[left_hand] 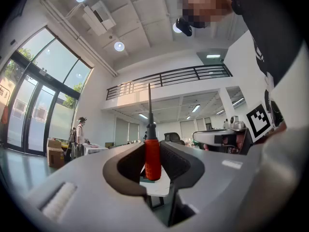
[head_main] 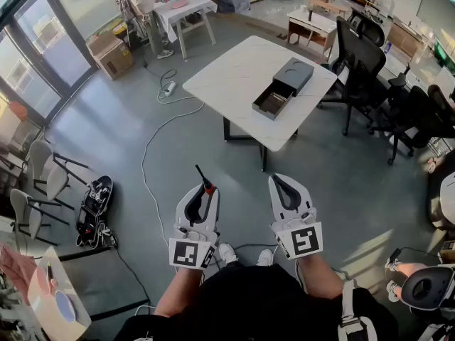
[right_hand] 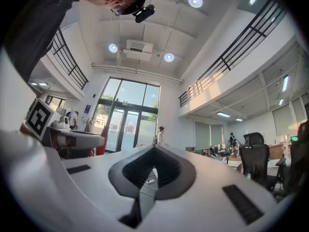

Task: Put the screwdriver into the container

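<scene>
**Left claw** (head_main: pixel 204 193): the jaws are closed on the red handle of the screwdriver (head_main: pixel 206 183), with one pad pressing on either side. The gap between them is only as wide as the handle. The black collar and thin shaft project beyond the tips. In the left gripper view they stand upright over the jaws, and the lower end of the handle hangs free in the hollow behind the pads.

**Right claw** (head_main: pixel 282 185): this is held just beside the left claw, roughly level with it. In the right gripper view its jaws meet along a single seam, with nothing between them.

Both claws are carried in front of the person's body, over the grey floor (head_main: pixel 341 183).

**White table** (head_main: pixel 234 69): it stands well ahead of both claws, a little toward the right claw's side, and touches neither.

**Container** (head_main: pixel 293 75): this is a dark box lying on that table, with its drawer (head_main: pixel 271 99) pulled out on the side facing the claws. The screwdriver, in the left claw's hold, is well apart from it.

**Office chairs** (head_main: pixel 359 62): these stand beside the table, on the right claw's side.

**White cable** (head_main: pixel 153 155): it trails across the floor ahead of the left claw, toward its outer side.
</scene>
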`<action>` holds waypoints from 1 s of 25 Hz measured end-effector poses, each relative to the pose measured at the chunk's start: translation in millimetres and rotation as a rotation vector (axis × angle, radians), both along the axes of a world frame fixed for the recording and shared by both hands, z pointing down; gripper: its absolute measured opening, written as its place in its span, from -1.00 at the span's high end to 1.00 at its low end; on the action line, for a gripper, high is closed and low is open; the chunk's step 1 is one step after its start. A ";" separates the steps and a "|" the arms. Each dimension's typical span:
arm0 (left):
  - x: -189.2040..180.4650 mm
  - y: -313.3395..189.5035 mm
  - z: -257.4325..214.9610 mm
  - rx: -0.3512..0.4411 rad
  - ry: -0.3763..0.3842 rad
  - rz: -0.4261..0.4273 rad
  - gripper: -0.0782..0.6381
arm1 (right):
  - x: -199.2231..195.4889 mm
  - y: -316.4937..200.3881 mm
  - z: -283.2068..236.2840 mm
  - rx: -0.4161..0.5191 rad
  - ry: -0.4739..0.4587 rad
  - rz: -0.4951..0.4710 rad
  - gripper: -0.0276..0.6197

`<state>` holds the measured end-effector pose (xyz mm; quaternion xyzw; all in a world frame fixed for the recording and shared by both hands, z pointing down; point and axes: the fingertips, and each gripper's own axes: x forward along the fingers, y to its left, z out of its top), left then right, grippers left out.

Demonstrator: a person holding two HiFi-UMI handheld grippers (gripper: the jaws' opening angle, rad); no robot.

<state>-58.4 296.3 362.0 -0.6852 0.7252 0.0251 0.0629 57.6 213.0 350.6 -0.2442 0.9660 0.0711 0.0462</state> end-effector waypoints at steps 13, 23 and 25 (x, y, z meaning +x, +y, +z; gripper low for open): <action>-44.5 3.5 0.8 -0.003 -0.017 0.018 0.49 | -37.9 5.2 -2.7 -0.017 -0.067 0.017 0.89; -89.0 11.0 3.6 -0.001 0.004 0.082 0.50 | -71.2 21.7 -5.4 -0.013 -0.073 0.061 0.89; -95.3 10.6 6.3 -0.011 0.002 0.099 0.50 | -75.0 25.0 -3.7 -0.017 -0.075 0.071 0.89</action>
